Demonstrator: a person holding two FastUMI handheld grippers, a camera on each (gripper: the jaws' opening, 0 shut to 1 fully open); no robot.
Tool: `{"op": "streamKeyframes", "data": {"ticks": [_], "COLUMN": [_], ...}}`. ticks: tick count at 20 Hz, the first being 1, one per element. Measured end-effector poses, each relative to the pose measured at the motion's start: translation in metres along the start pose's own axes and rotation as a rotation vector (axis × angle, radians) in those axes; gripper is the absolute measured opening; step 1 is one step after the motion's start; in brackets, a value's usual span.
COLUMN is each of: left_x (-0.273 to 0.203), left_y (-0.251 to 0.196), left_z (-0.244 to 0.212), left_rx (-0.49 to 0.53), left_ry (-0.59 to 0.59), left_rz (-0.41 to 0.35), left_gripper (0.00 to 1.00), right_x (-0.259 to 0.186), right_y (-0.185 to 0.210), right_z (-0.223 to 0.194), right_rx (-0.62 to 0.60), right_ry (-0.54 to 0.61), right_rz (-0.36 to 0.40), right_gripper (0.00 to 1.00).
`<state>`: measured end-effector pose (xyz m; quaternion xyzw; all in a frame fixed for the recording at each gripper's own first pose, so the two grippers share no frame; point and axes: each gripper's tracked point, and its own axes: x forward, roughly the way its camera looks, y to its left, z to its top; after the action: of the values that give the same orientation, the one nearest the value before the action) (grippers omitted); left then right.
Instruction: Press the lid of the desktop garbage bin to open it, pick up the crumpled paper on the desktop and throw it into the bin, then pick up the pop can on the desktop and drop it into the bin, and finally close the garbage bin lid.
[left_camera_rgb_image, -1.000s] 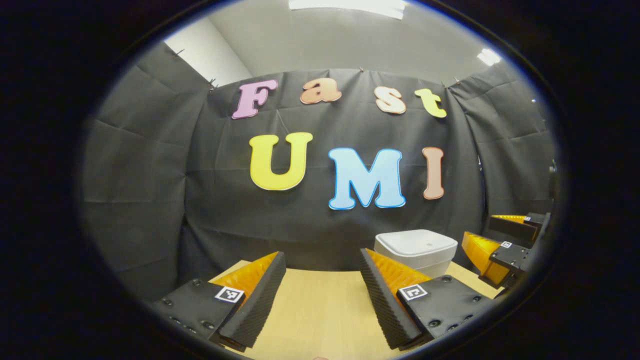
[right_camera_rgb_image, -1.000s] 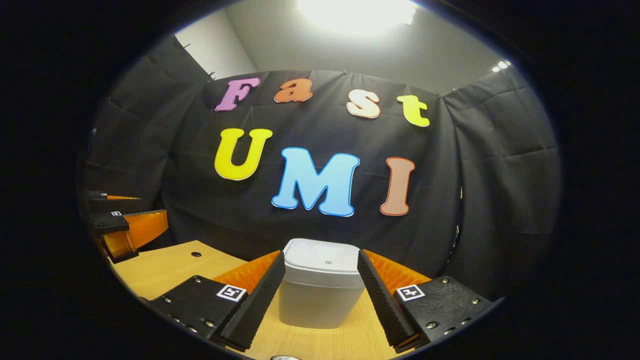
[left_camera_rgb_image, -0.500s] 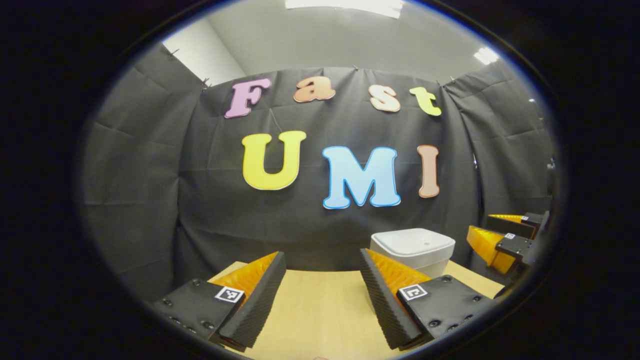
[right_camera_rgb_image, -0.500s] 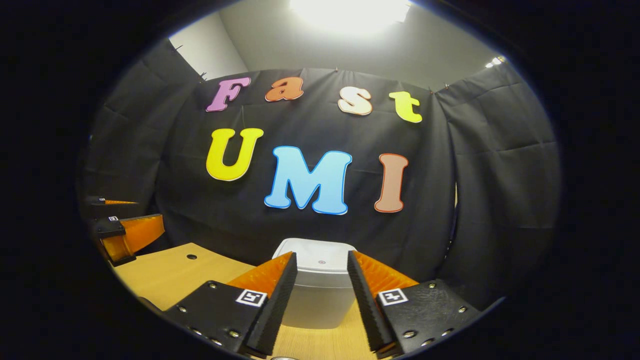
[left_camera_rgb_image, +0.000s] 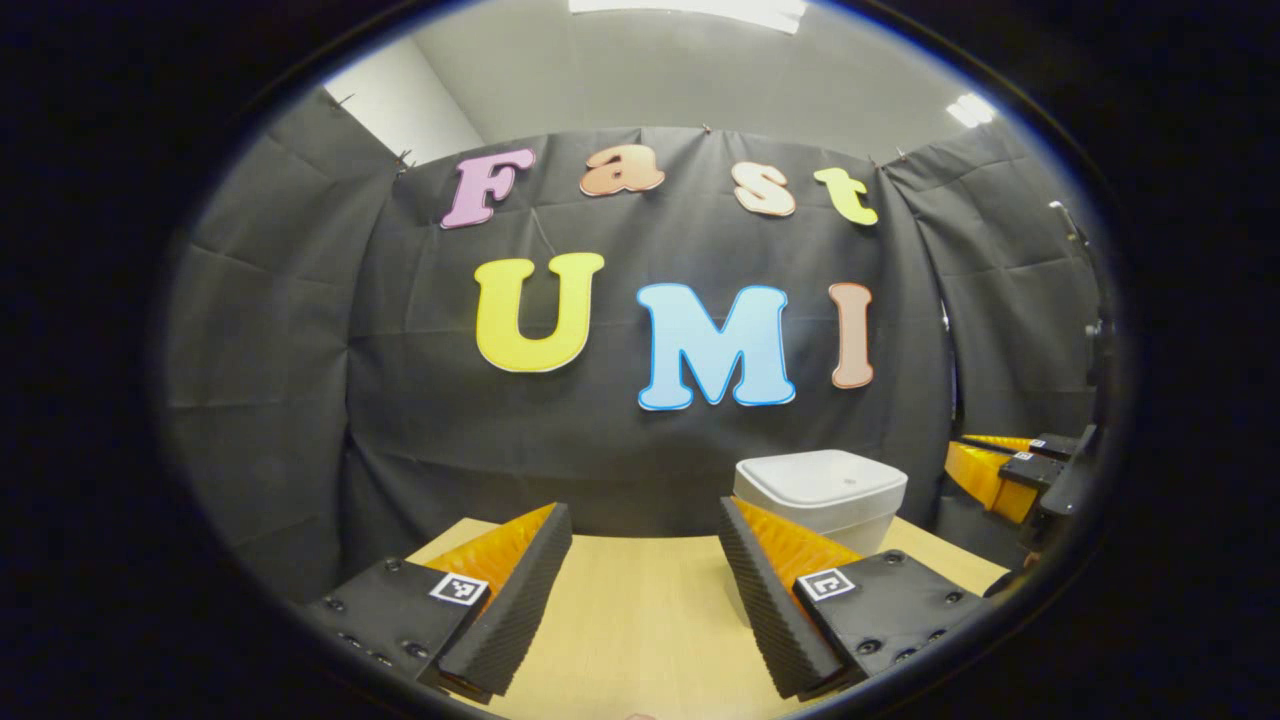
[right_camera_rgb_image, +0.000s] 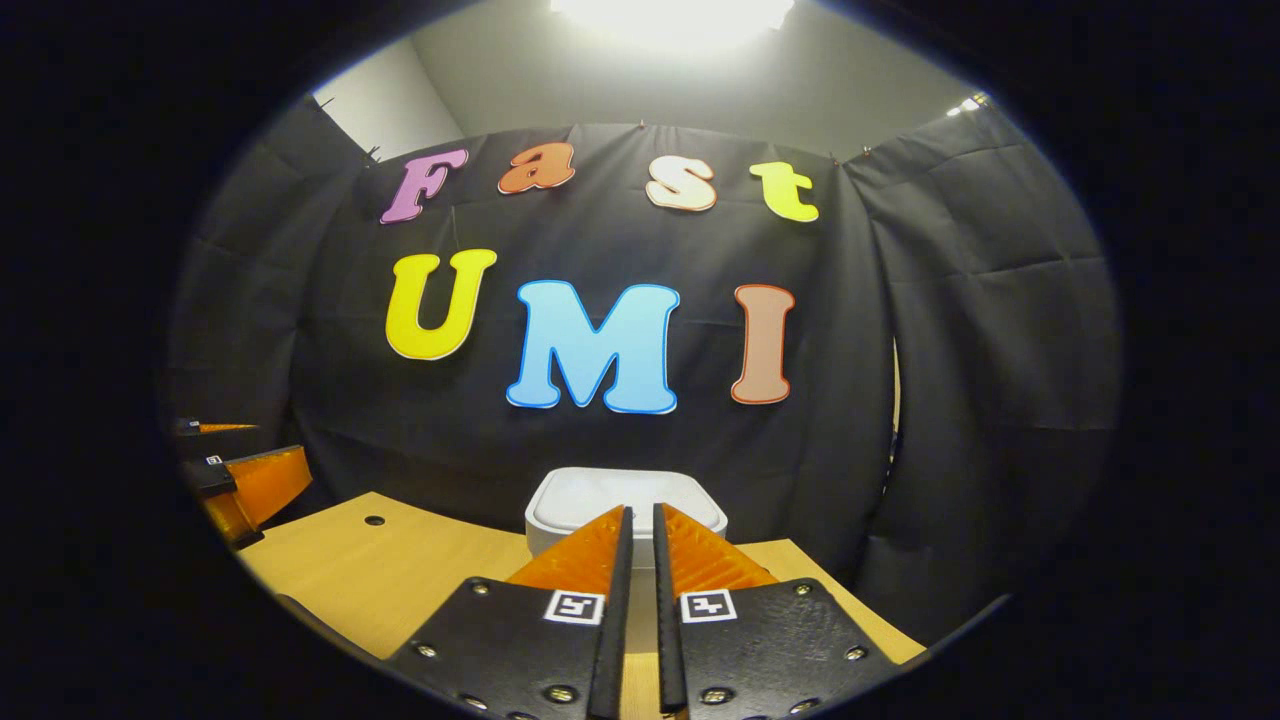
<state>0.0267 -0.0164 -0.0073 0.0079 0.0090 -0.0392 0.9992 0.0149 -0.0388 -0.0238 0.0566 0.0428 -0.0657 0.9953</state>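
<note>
The white bin (left_camera_rgb_image: 820, 480) stands at the back of the wooden table, its lid down. My left gripper (left_camera_rgb_image: 643, 512) hovers open over bare tabletop, left of the bin, with nothing between its fingers. In the right gripper view the bin (right_camera_rgb_image: 580, 497) sits straight ahead, its front hidden behind my right gripper (right_camera_rgb_image: 641, 512). That gripper's fingers are drawn together to a thin slit and hold nothing. They are just short of the lid and slightly above it. The right gripper (left_camera_rgb_image: 1000, 465) also appears beyond the bin at the far right of the left gripper view.
The light wooden table (right_camera_rgb_image: 400, 570) has a small round hole (right_camera_rgb_image: 373, 521) left of the bin. Black cloth walls close in behind and beside the table. The left gripper (right_camera_rgb_image: 240, 480) shows at the left edge of the right gripper view.
My right gripper has gone from wide open to shut and has risen, so the bin sits lower and farther behind its fingers. The left gripper has barely moved.
</note>
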Motion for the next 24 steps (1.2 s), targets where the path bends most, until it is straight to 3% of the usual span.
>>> {"op": "streamKeyframes", "data": {"ticks": [7,13,19,24], "left_x": [0.002,0.001,0.002,0.005], "left_y": [0.004,0.012,0.025,0.034], "left_z": [-0.002,-0.008,-0.018,-0.026], "left_rx": [-0.001,0.006,-0.004,0.015], "left_ry": [0.005,0.020,0.031,0.034], "left_rz": [0.015,0.038,0.034,-0.011], "left_gripper": [0.99,0.99,0.99,0.97], "right_x": [0.018,0.060,0.115,0.133], "right_y": [0.009,0.010,0.013,0.013], "right_z": [-0.015,-0.017,-0.030,-0.047], "right_rx": [0.042,-0.057,0.007,0.031], "right_ry": [0.048,0.038,0.107,0.184], "right_rz": [0.068,0.104,0.101,0.065], "right_gripper": [0.01,0.01,0.00,0.01]}}
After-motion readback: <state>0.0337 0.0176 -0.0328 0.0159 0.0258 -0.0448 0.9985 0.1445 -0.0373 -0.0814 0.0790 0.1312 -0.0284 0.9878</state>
